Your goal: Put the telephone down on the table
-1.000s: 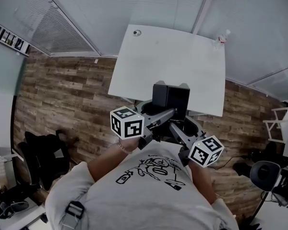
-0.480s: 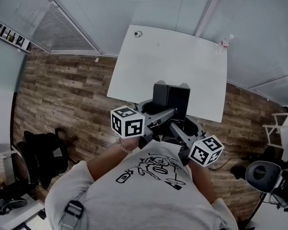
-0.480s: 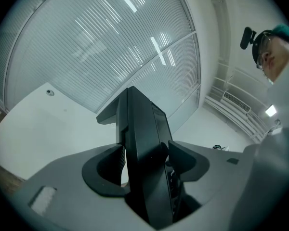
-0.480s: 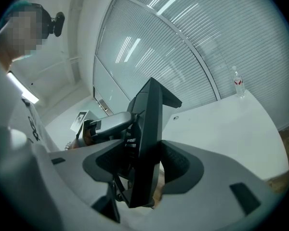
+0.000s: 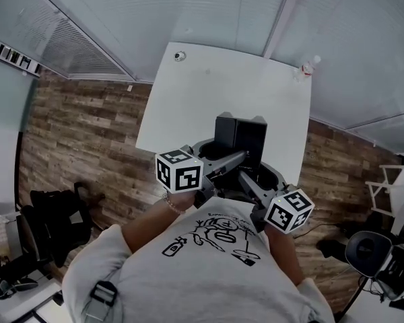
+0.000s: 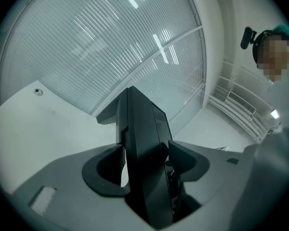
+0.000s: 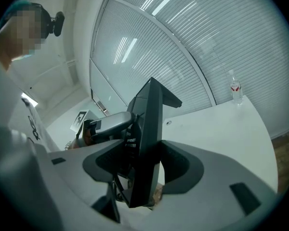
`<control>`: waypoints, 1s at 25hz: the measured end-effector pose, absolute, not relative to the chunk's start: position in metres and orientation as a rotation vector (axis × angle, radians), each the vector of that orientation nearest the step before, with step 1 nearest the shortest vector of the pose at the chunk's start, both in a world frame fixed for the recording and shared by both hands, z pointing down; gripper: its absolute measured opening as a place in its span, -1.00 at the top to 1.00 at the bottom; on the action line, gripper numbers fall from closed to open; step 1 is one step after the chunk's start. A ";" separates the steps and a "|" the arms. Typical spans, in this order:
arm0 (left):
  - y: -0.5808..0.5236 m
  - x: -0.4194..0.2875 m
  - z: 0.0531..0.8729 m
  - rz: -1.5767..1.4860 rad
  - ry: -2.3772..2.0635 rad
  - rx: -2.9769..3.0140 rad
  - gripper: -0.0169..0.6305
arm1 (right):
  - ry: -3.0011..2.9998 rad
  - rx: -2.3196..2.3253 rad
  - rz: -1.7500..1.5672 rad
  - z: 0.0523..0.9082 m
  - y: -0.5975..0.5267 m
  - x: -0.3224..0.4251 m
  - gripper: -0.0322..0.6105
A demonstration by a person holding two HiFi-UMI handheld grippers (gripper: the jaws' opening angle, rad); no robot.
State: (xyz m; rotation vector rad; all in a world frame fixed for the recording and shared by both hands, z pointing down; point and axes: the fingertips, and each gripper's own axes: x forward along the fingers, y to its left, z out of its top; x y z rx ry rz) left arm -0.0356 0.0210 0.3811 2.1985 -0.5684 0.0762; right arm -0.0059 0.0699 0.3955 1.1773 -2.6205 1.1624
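A black telephone (image 5: pixel 240 140) hangs upright in the air over the near edge of the white table (image 5: pixel 222 86). Both grippers hold it from my side. My left gripper (image 5: pixel 217 159) is shut on its left edge, and my right gripper (image 5: pixel 250 172) is shut on its right edge. In the left gripper view the telephone (image 6: pixel 139 124) stands edge-on between the jaws of the left gripper (image 6: pixel 147 170). In the right gripper view the telephone (image 7: pixel 151 124) likewise fills the gap of the right gripper (image 7: pixel 144 167), with the left gripper's arm behind it.
A small bottle (image 5: pixel 308 66) stands at the table's far right corner, and a small round object (image 5: pixel 180 56) lies at its far left. Blinds and glass walls close the far side. A black bag (image 5: pixel 57 214) lies on the wood floor at the left, an office chair (image 5: pixel 367 251) at the right.
I have come closer to the table with both grippers and the telephone together. The table's near edge now lies under the telephone. The grip on the telephone is unchanged.
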 end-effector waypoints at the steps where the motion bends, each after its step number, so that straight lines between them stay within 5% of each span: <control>1: 0.015 -0.028 0.381 0.076 -0.569 2.199 0.08 | -2.621 1.176 1.161 0.395 0.064 0.002 0.20; 25: -0.076 0.093 0.391 0.077 -0.616 2.179 0.08 | -2.615 1.109 1.177 0.406 -0.028 0.124 0.20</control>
